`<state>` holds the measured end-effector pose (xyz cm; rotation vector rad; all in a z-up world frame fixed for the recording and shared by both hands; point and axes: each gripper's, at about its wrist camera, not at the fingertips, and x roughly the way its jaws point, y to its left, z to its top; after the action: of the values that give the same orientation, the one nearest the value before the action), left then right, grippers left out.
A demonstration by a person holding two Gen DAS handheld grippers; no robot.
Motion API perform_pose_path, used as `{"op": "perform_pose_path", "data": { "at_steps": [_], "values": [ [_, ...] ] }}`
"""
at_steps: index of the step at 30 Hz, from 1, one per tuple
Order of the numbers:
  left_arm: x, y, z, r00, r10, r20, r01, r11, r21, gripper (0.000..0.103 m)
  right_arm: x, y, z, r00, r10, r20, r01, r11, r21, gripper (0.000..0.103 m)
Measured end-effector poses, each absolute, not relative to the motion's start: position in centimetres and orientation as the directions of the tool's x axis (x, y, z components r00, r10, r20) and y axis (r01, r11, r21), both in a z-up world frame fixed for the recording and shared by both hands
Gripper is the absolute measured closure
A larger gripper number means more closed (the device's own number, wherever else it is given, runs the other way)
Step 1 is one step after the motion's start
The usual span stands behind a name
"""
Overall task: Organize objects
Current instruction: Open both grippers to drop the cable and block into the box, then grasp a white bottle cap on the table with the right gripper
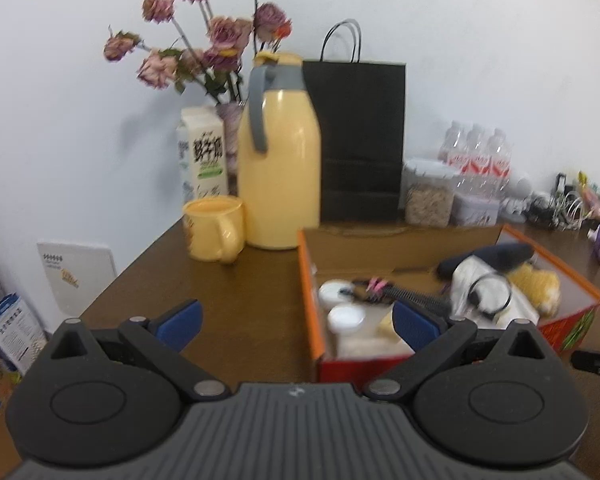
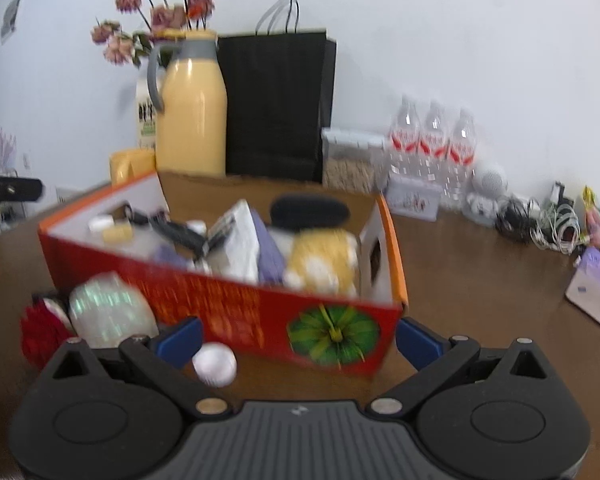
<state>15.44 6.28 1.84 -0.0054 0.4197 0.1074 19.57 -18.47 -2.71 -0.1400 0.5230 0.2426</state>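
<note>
With both our left gripper [image 1: 296, 322] and right gripper [image 2: 298, 340] spread wide and empty, we risk nudging the small white ball [image 2: 214, 364], loose on the table [image 2: 480, 280] against the red box's [image 2: 260, 320] front wall, so it rolls off.

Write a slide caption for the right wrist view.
Open right tool faces a red box full of items, white ball in front.

yellow jug [image 1: 278, 152], black paper bag [image 1: 360, 140] and water bottles [image 1: 478, 156] line the wall.
</note>
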Motion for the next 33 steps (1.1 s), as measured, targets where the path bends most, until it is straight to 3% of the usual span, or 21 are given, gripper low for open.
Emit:
{"op": "perform_pose_path", "data": {
  "at_steps": [8,13,17,21,23,25,33],
  "values": [
    [14.3,7.9,-0.4,0.873,0.106,-0.477,-0.129,0.992,-0.015,0.0,19.6,-17.6,-4.3,0.787,0.229,-0.572,-0.314,0.948,-0.052,0.002],
    [14.2,7.9,-1.0,0.863,0.095,-0.495,-0.124,0.992,-0.025,0.0,20.5,-15.8,-4.9,0.759,0.247,-0.602,-0.333,0.942,-0.034,0.019],
    [14.1,7.7,-1.2,0.861,0.087,-0.501,-0.118,0.993,-0.03,0.0,21.1,-15.2,-5.2,0.753,0.256,-0.607,-0.323,0.946,-0.001,0.022],
    [14.1,7.5,-1.4,0.86,0.081,-0.505,-0.117,0.992,-0.04,0.0,21.4,-14.8,-5.4,0.74,0.275,-0.614,-0.332,0.943,0.023,0.049],
    [14.1,7.5,-1.4,0.858,0.08,-0.507,-0.117,0.992,-0.041,0.0,21.4,-14.6,-5.6,0.738,0.281,-0.613,-0.34,0.94,0.022,0.056],
    [14.1,7.4,-1.4,0.857,0.081,-0.509,-0.119,0.992,-0.042,0.0,21.2,-14.5,-5.6,0.737,0.296,-0.607,-0.354,0.935,0.026,0.075],
    [14.0,6.1,-0.9,0.867,0.05,-0.497,-0.088,0.995,-0.054,0.0,20.9,-14.8,-5.5,0.75,0.301,-0.589,-0.349,0.936,0.034,0.076]
  ]
}}
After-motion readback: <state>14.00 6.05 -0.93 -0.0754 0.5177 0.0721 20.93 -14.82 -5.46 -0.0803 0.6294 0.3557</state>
